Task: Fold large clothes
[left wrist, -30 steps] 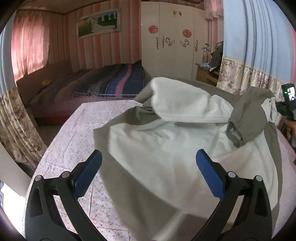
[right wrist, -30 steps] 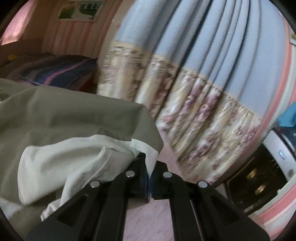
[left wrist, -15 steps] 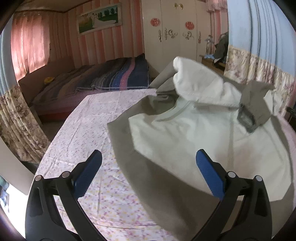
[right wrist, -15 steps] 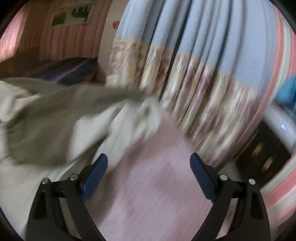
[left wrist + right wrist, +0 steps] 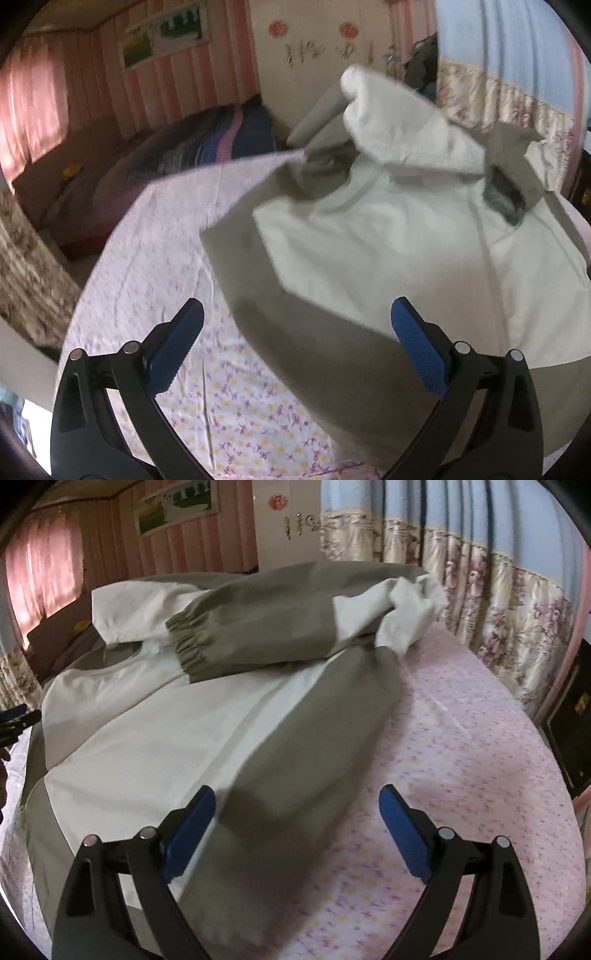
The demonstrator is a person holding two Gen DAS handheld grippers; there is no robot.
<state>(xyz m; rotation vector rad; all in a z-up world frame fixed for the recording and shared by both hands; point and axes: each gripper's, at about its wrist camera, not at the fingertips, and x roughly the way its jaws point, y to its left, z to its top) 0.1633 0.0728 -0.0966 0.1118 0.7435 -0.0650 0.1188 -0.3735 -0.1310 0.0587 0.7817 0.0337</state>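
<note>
A large cream and olive jacket [image 5: 399, 251] lies spread on the floral sheet [image 5: 155, 266]; it also shows in the right wrist view [image 5: 155, 746]. Its olive sleeve with an elastic cuff [image 5: 188, 642] lies folded across the body. A second sleeve [image 5: 391, 125] lies folded over the collar end. My left gripper [image 5: 295, 347] is open and empty above the jacket's olive hem. My right gripper [image 5: 297, 830] is open and empty above the jacket's olive side panel.
The sheet covers a table or bed [image 5: 480, 775]. Floral curtains [image 5: 498, 602] hang close on the right. A dark bed [image 5: 177, 162] and a white wardrobe [image 5: 317, 59] stand behind. A dark appliance [image 5: 569, 716] is at the far right.
My right gripper has opened, let go of the sleeve and pulled back; the sleeve now lies across the jacket. My left gripper stayed open and shifted left and back.
</note>
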